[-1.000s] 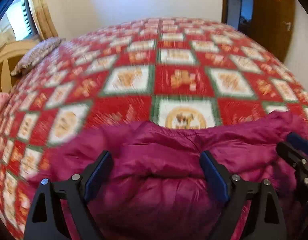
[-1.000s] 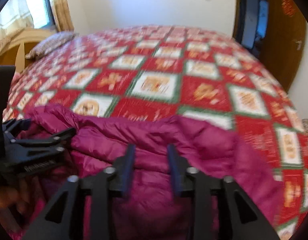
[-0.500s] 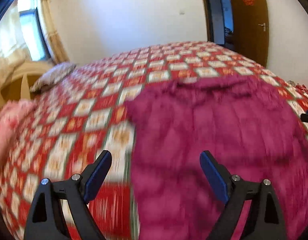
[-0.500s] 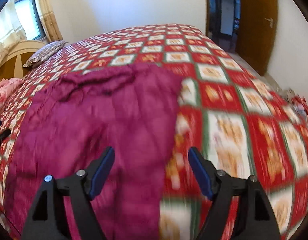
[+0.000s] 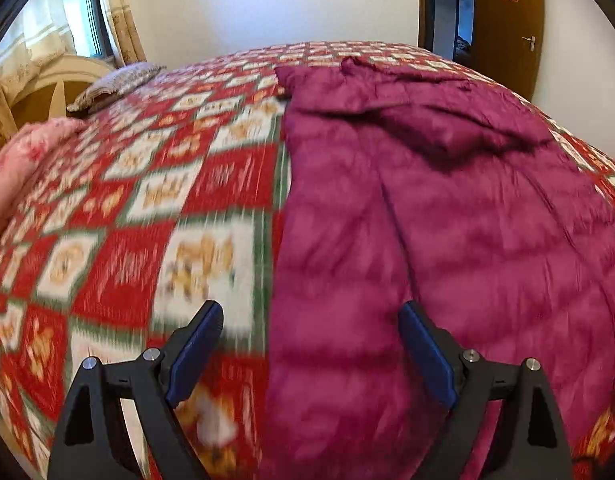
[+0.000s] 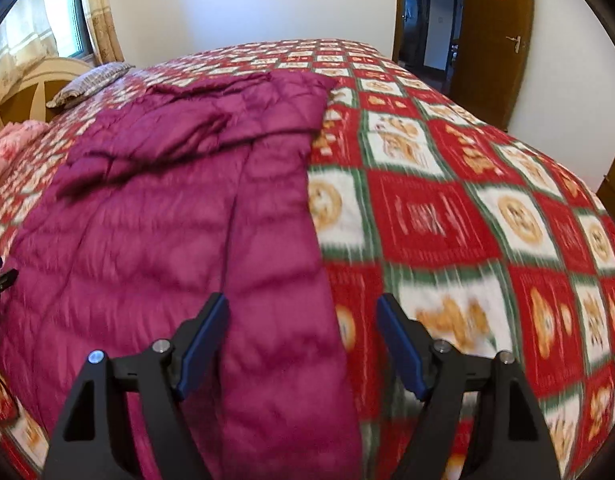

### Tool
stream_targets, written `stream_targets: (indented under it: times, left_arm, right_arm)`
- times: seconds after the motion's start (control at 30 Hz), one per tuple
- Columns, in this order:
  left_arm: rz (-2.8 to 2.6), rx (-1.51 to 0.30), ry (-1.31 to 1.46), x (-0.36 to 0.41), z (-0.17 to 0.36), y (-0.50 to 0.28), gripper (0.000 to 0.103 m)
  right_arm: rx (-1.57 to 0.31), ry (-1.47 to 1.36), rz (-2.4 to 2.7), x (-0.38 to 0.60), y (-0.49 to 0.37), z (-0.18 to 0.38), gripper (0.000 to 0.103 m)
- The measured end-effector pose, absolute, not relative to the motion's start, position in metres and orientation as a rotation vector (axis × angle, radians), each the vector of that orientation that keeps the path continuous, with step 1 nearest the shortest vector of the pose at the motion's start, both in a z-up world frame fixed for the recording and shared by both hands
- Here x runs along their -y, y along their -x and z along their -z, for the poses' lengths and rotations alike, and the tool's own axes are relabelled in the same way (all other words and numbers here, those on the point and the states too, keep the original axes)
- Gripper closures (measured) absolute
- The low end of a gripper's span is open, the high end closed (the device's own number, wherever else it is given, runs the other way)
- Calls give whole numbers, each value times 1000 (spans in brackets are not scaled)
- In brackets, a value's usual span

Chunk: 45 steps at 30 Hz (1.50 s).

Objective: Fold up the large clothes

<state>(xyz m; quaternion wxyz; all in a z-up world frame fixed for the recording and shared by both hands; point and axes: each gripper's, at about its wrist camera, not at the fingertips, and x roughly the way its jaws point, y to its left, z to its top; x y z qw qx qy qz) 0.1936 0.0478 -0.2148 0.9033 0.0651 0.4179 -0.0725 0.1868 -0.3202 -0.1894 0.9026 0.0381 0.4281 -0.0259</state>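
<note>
Lying spread flat now, jacket (image 5: 447,220) earlier bunched; both tongs empty.

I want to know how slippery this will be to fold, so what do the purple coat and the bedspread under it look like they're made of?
Purple coat: likely a thin synthetic shell over puffy filling; faint sheen, stitched quilt lines. Bedspread: looks like matte woven or printed cloth in red, white and green checks; blur hides the weave.

Daylight is admitted through the window (image 5: 73,20) upper left. The bedspread (image 5: 211,252) near the fingers is smeared by motion blur; edges are bent.
</note>
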Motion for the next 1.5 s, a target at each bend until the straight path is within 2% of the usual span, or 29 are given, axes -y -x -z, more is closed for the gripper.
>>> stream_targets:
  times: [0.23,0.3,0.33,0.4,0.43,0.47,0.53,0.73,1.0,1.1,1.2,1.4,1.5]
  left_arm:
    - [229,-881,-85,-54,216,-173,16]
    - [241,-881,-64,-54,218,-171,19]
    - [242,-871,-77,-51,218,-168,25]
    - [260,-860,-99,-46,217,-164,51]
    - [273,-852,-113,-42,215,-161,75]
    - [289,-851,-112,-41,213,-160,86]
    - [313,-848,-107,-39,207,-157,95]
    - [340,-745,-65,-51,160,-141,98]
    - [381,-523,-2,-75,56,-91,99]
    - [351,-456,-36,-77,32,-82,99]
    - [317,-442,-53,-76,34,-111,99]
    - [241,-495,-13,-70,75,-235,99]
    - [219,-520,37,-75,86,-281,96]
  right_arm:
    - [-888,-116,43,321,-147,196,26]
    - [-894,-139,22,321,-141,201,33]
    - [-897,-158,9,321,-139,204,38]
    - [-890,-191,-7,321,-138,207,46]
    - [-891,-203,-23,321,-137,208,64]
    - [-892,-215,-52,320,-137,207,84]
    - [-880,-224,-81,318,-134,202,92]
    - [-775,-269,-120,319,-115,172,95]
    - [-531,-281,-194,311,-67,79,95]
    - [-437,-262,-203,308,-55,49,95]
    - [-406,-243,-192,309,-78,41,95]
    - [-426,-281,-127,312,-196,55,95]
    - [-450,-326,-92,319,-248,66,95]
